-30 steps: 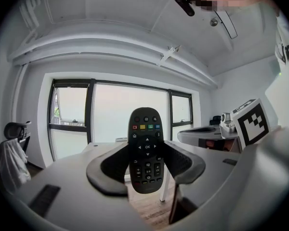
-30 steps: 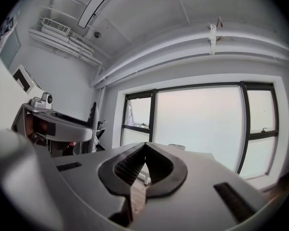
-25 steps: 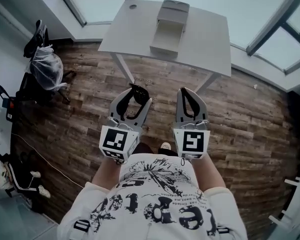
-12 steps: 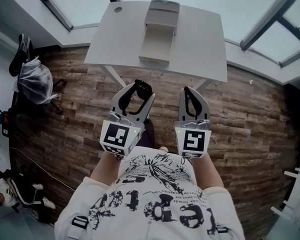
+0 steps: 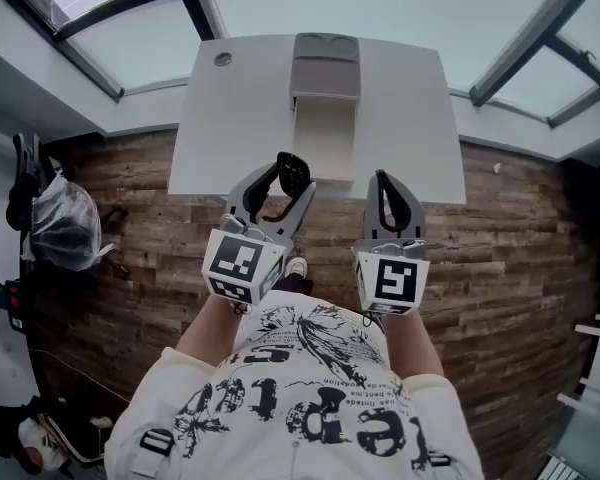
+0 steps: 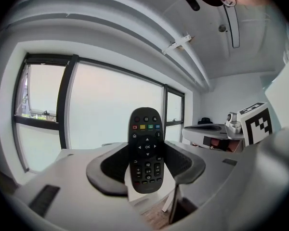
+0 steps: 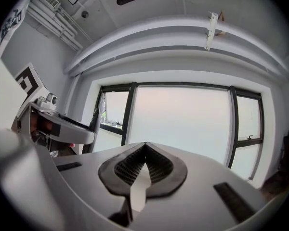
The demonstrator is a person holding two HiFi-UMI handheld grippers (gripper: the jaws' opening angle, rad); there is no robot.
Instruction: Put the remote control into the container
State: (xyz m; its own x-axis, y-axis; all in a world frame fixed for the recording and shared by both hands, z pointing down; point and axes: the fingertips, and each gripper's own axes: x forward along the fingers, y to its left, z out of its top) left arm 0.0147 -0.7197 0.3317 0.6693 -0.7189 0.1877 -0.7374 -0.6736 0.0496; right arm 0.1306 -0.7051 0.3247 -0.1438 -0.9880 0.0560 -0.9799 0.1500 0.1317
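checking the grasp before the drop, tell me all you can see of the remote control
The remote control is a black plastic oval, button face toward the camera: coloured keys near the top, an OK ring mid-body, small keys below. It sticks out lengthwise, pinched at its lower half between the left claw's dark pads.

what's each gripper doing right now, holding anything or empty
Left gripper: closed on the remote control.
Right gripper: jaws shut together, nothing between them.
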